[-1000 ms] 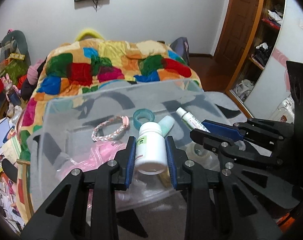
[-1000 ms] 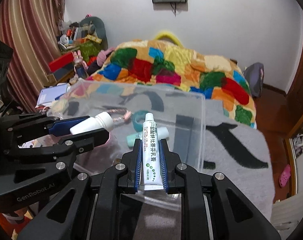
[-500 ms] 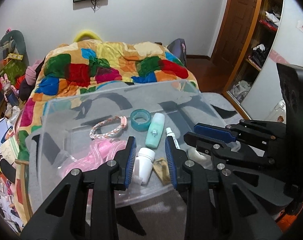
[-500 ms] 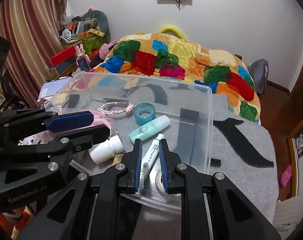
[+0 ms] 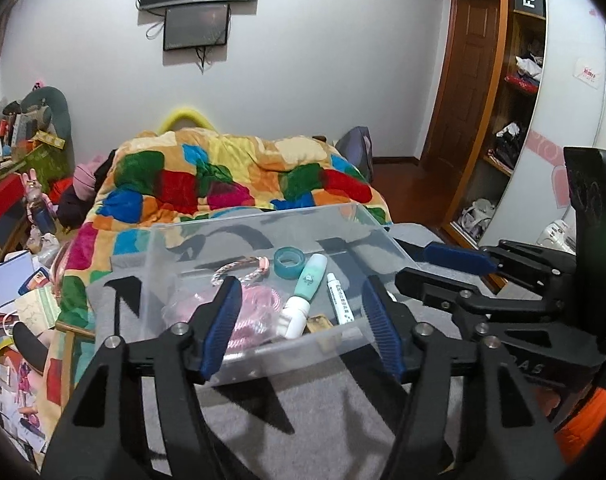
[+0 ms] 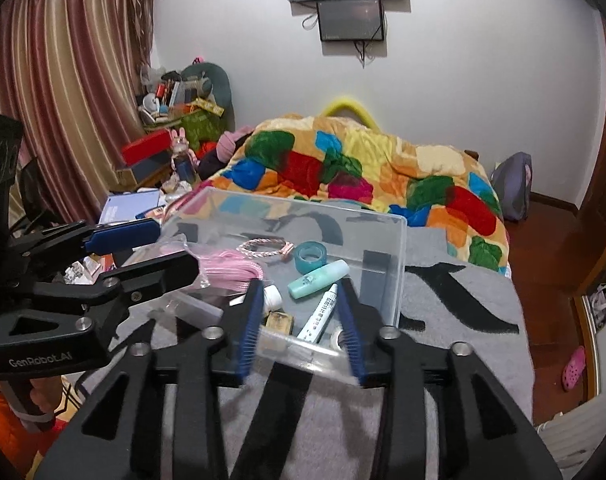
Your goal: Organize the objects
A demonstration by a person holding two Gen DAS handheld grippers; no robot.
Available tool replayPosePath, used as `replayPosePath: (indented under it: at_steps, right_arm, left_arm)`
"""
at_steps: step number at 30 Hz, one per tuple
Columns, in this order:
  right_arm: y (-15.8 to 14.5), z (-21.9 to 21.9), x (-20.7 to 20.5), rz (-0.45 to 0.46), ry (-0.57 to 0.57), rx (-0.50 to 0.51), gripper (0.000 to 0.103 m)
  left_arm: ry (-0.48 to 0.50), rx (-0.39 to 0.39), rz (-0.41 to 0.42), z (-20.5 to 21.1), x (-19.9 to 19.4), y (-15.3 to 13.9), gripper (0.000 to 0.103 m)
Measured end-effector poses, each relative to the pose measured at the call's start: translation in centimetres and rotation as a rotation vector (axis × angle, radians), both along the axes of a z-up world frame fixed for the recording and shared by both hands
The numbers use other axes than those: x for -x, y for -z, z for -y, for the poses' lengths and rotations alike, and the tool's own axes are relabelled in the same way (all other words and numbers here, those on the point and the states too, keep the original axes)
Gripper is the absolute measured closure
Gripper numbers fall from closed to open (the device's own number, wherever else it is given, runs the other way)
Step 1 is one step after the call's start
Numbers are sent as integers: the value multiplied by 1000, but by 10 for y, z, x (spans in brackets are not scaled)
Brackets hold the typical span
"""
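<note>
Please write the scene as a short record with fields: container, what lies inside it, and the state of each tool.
container: clear plastic bin on a grey blanket
inside: white pill bottle, ointment tube, mint green bottle, teal tape roll, braided bracelet, pink cord in a bag
left tool: open, holds nothing, at the near wall of the bin
right tool: open, holds nothing
background: bed with a patchwork quilt

A clear plastic box (image 5: 367,224) on a grey blanket holds a white bottle (image 5: 295,316), a white ointment tube (image 5: 340,304), a mint tube (image 5: 313,278), a teal tape roll (image 5: 289,262), a braided bracelet (image 5: 239,270) and a pink cord (image 5: 255,312), all lying flat
</note>
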State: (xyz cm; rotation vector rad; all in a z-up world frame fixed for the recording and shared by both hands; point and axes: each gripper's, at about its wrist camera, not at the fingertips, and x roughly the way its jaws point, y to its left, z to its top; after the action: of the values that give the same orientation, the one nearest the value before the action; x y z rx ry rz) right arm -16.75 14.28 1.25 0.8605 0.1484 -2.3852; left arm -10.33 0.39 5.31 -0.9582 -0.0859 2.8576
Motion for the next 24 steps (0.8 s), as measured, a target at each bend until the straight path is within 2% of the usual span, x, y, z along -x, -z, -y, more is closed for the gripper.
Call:
replayPosePath:
  at_steps: [2, 6, 8, 14, 24]
  right_arm:
    - [-1, -4, -4, -10, 4, 8, 53]
    - [2, -8, -15, -27, 16, 12, 42]
    - [5, -11, -19, -28, 24, 22, 34]
    - [17, -16, -30, -29, 37, 18, 27]
    - [32, -16, -41, -31, 30, -21, 26]
  left_arm:
    - [-7, -2, -9, 2, -7, 1, 33]
    - [-18, -7, -18, 5, -20, 7, 22]
    - [-22, -6, -19, 5, -25, 11, 19]
    - [-39, -14, 0, 7, -34, 25, 14]
    - [-68, -37, 30, 14, -38, 41, 14]
